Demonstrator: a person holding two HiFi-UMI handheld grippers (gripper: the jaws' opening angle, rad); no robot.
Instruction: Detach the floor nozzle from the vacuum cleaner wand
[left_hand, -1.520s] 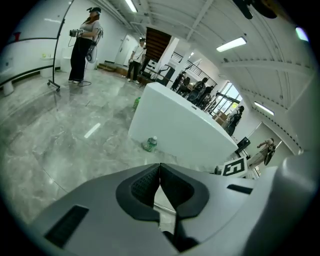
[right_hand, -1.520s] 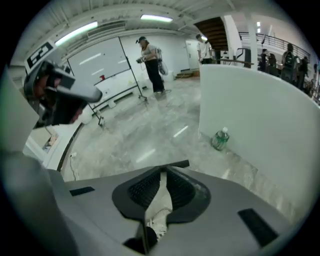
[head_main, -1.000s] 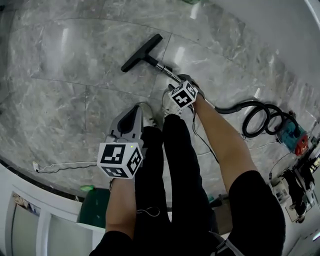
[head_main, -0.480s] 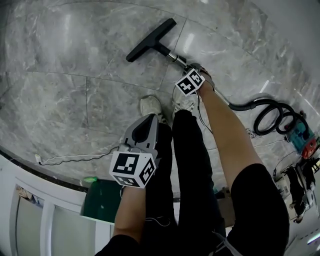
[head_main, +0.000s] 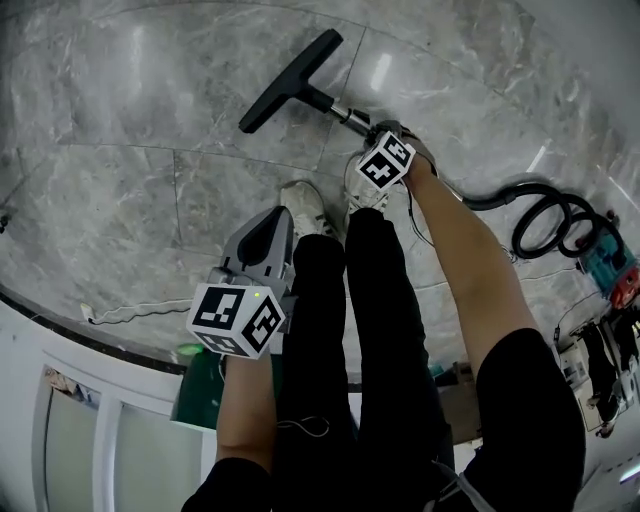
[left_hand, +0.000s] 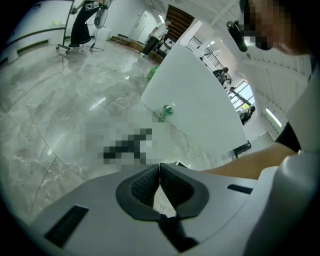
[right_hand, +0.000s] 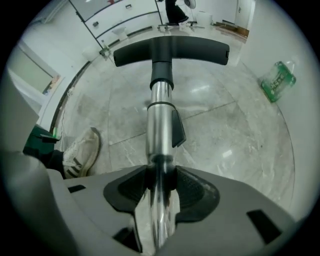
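Black floor nozzle (head_main: 290, 80) lies far left on the marble floor (head_main: 130, 150), joined to a stiff, slick-looking metal wand (right_hand: 159, 130). Right tongs (right_hand: 160, 182) have just been closing and grasp that wand; left tongs (left_hand: 159, 182) are clenched, empty. The nozzle is probably best gripped at its neck.

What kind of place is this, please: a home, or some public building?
Probably a lobby or hall in a public or office building, not a home. The polished marble floor spreads wide and open, and a long white wall curves along its edge.
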